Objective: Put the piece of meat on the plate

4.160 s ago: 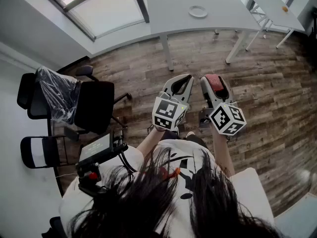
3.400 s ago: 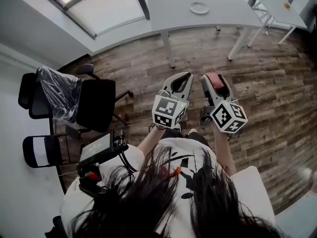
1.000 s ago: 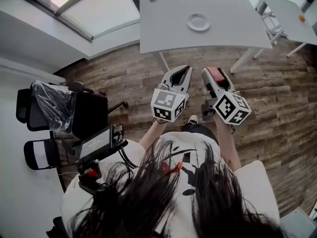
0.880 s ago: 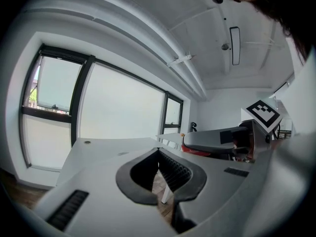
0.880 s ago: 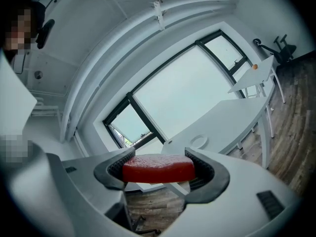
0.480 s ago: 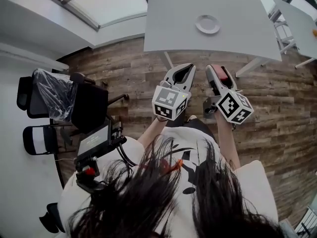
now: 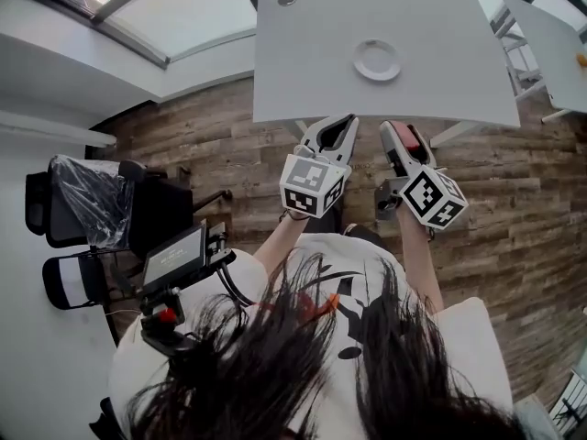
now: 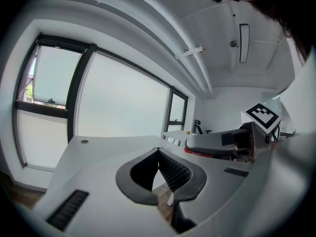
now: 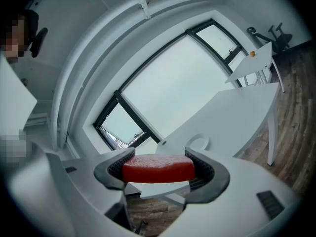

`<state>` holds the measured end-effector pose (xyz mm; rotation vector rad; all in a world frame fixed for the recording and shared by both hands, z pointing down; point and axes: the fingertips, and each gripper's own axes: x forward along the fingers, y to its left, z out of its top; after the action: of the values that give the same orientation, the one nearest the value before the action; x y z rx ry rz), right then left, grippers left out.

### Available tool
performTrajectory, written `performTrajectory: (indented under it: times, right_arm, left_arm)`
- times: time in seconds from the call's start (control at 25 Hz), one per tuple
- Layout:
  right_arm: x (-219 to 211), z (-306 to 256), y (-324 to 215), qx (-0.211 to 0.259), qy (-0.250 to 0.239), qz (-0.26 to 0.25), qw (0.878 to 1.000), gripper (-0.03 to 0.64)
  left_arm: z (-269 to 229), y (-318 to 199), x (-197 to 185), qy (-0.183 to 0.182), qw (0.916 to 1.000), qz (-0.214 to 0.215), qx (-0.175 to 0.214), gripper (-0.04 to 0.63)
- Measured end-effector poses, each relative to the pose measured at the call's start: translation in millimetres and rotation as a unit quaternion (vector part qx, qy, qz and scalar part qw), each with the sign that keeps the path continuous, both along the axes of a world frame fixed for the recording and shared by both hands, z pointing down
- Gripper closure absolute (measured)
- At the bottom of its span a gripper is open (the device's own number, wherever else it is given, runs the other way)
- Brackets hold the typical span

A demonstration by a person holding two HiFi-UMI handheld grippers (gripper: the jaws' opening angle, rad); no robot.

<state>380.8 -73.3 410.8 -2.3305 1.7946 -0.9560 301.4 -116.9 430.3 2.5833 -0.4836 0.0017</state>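
Drew nearer to the worktop (image 7: 440,53) than a few seconds before, bringing both tools up to its near edge in the head view. Kept the meat (image 9: 158,168) clenched flat across the right tool (image 7: 404,135), pinched at both ends by the ribbed pads, probably to hold the slab level for a flat lay-down. Carried it above the floor, short of the worktop and well apart from the plate (image 7: 377,60). Left the plate empty, near the worktop's middle, with bare surface all round it. Held the left tool (image 7: 343,120) clenched on nothing, tips together, just beside the right one; seemingly brought along only as a spare. Judged the task at the carry stage: meat in hand, not yet set down. Saw open room ahead: a straight reach over the near edge, nothing standing between. Noted a second worktop (image 7: 550,26) off to the right and chairs (image 7: 165,211) well to the left, both clear of the path. Needed height enough to clear the edge before lowering.
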Motion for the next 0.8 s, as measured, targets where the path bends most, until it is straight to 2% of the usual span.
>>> performTrajectory:
  times: [0.2,0.4,0.48,0.56,0.6,0.72,0.8]
  right_arm:
    - [44,20,-68,-0.012,-0.002,0.030,0.999,0.291]
    - [60,40,-128,-0.024,0.001,0.050,0.998,0.291]
    - [63,47,-137,-0.031,0.003,0.058,0.998,0.291]
    - [56,44,-115,-0.028,0.009,0.060,0.998,0.291]
    - [51,35,-93,-0.015,0.017,0.055,0.998,0.291]
    - [25,-10,3,0.044,0.042,0.037,0.997,0.291]
    - [10,-23,55,0.052,0.046,0.040,0.997,0.291]
  left_arm:
    - [14,-71,44,-0.002,0.9994,0.033,0.007,0.589]
    - [35,-132,59,-0.002,0.9984,0.056,-0.001,0.589]
    - [44,-142,62,-0.003,0.9978,0.066,-0.008,0.589]
    - [41,-120,55,0.001,0.9976,0.069,-0.004,0.589]
    - [30,-98,49,0.008,0.9978,0.065,0.010,0.589]
    - [-19,-1,21,0.037,0.9957,0.048,0.070,0.589]
    - [-34,50,8,0.042,0.9946,0.054,0.079,0.589]
